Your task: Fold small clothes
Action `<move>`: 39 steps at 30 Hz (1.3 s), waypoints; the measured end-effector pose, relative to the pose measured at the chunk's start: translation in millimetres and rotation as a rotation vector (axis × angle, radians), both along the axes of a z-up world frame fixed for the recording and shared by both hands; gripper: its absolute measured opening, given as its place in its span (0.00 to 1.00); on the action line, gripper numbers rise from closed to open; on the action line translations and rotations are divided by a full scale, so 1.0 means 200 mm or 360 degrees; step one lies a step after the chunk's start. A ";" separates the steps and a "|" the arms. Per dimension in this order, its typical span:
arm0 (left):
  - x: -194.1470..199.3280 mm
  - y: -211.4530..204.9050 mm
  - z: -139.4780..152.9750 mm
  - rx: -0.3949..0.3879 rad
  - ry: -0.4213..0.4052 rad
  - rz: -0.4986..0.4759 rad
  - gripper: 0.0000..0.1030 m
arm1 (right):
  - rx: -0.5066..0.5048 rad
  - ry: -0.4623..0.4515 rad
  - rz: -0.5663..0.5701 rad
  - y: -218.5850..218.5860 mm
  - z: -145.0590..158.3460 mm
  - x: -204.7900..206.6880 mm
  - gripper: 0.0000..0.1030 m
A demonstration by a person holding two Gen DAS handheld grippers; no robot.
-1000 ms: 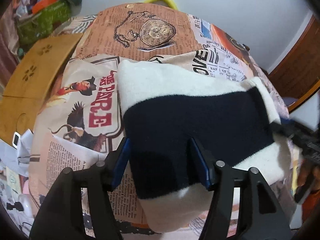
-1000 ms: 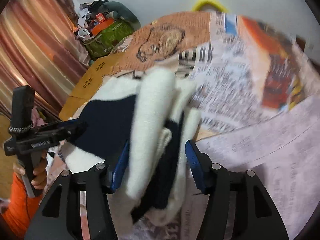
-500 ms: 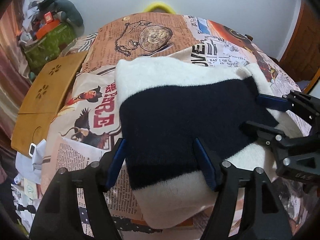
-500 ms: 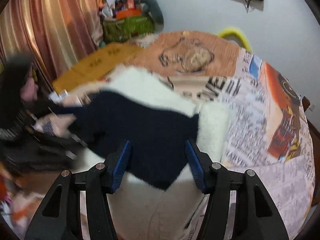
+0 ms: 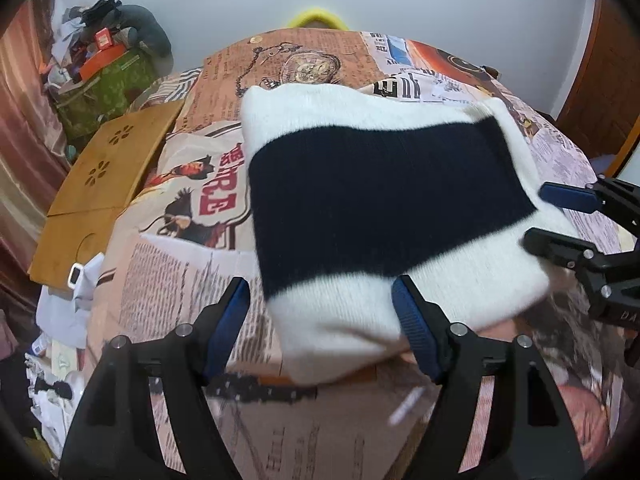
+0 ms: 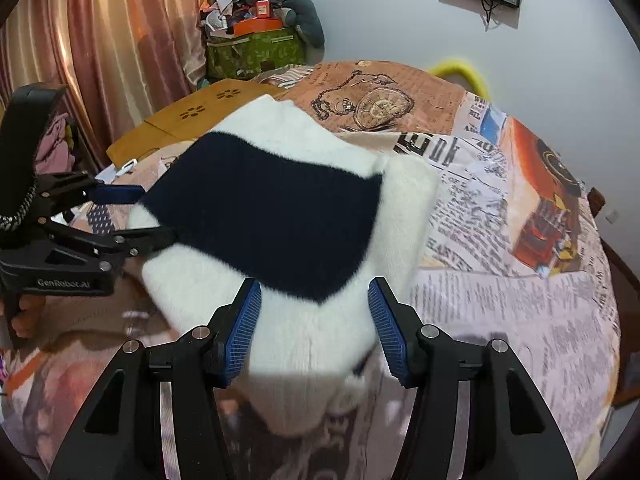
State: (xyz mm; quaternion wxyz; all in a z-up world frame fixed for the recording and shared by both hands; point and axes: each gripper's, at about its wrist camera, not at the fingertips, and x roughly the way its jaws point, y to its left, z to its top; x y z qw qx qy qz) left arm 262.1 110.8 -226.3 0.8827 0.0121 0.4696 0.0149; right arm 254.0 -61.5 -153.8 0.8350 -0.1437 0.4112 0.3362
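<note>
A folded white knit garment with a wide navy band (image 5: 380,200) lies flat on the newspaper-print tablecloth (image 5: 172,288); it also shows in the right wrist view (image 6: 272,216). My left gripper (image 5: 320,320) is open, its blue pads straddling the garment's near white edge without gripping it. It appears at the left of the right wrist view (image 6: 136,216), open at the garment's left edge. My right gripper (image 6: 314,328) is open at the garment's near white edge. It appears at the right of the left wrist view (image 5: 552,216), open beside the garment's right corner.
A wooden folding board (image 5: 100,184) lies left of the table. A green bag piled with clutter (image 5: 100,80) stands at the back left by a curtain (image 6: 80,40). A yellow chair back (image 5: 316,18) is behind the table. A wooden door (image 5: 600,80) is at the right.
The right gripper let go of the bunched garment, which now lies flat and folded. Both grippers have drawn back from over the garment to its edges.
</note>
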 end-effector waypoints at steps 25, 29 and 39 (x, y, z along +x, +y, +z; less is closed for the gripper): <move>-0.76 -0.05 1.12 -0.0053 -0.0943 0.0115 0.72 | 0.0685 -0.0572 -0.0104 -0.29 0.93 -0.56 0.52; -0.91 -0.12 1.22 -0.0030 -0.1092 0.0100 0.73 | 0.0774 -0.0716 -0.0093 -0.32 1.03 -0.72 0.52; -1.15 -0.20 1.26 -0.0088 -0.1242 0.0108 0.91 | 0.0834 -0.0838 -0.0192 -0.35 1.04 -0.90 0.78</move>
